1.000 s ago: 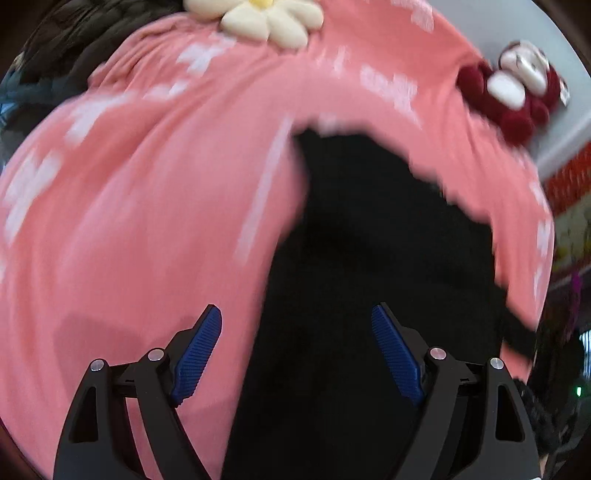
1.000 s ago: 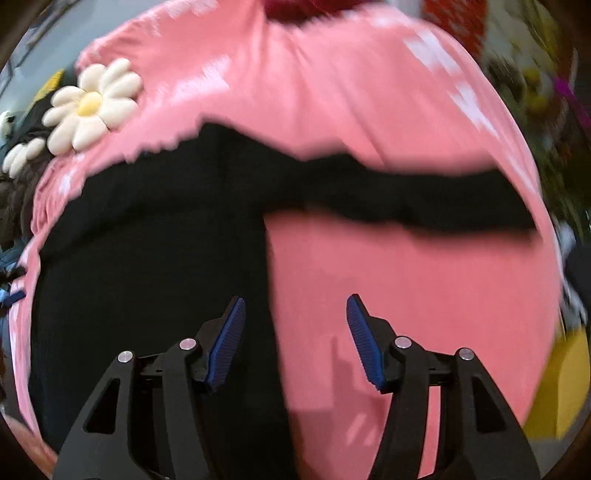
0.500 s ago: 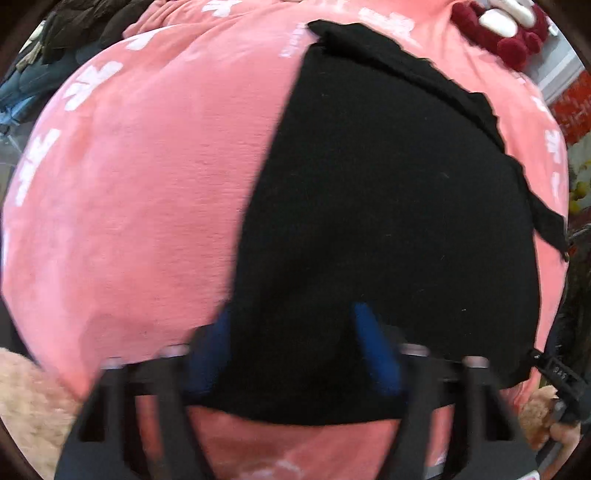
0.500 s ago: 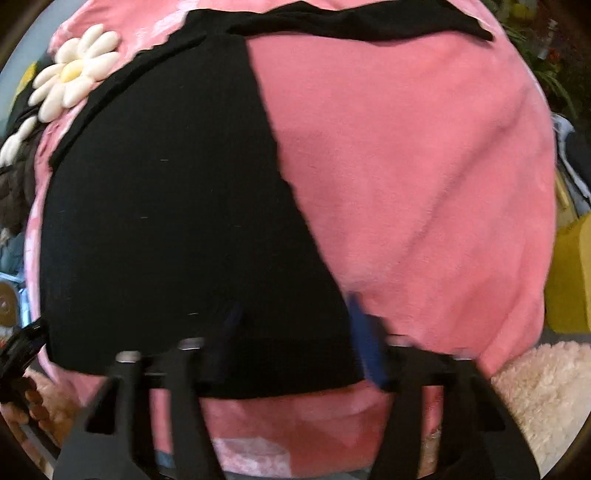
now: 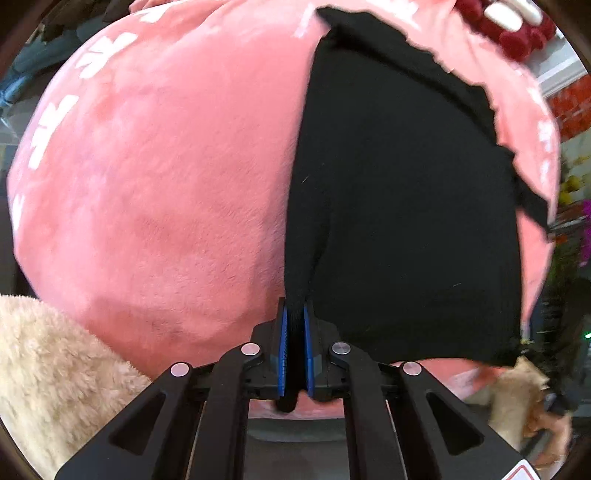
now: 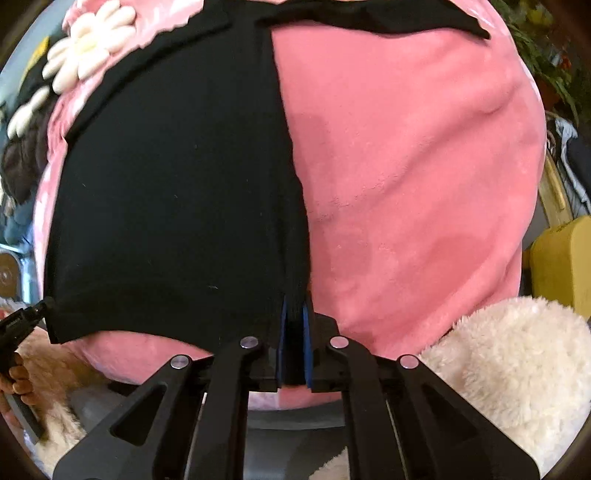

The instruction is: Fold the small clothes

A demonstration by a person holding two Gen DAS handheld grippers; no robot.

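Black garment spread flat on a pink plush blanket

The garment is plain black, of thin knit cloth, and lies smooth with its near hem straight across. Its two near corners are gathered into small raised folds and pinched. At the far end a narrow black strip stretches sideways over the pink cloth; the far edge looks uneven and a little rumpled.

Left gripper: your jaws, wide apart a second ago, are closing and now pinch the black garment at its near left corner.
Right gripper: your jaws, half-open earlier, now clamp the near right corner.
Fabric: puckers upward at both pinches.
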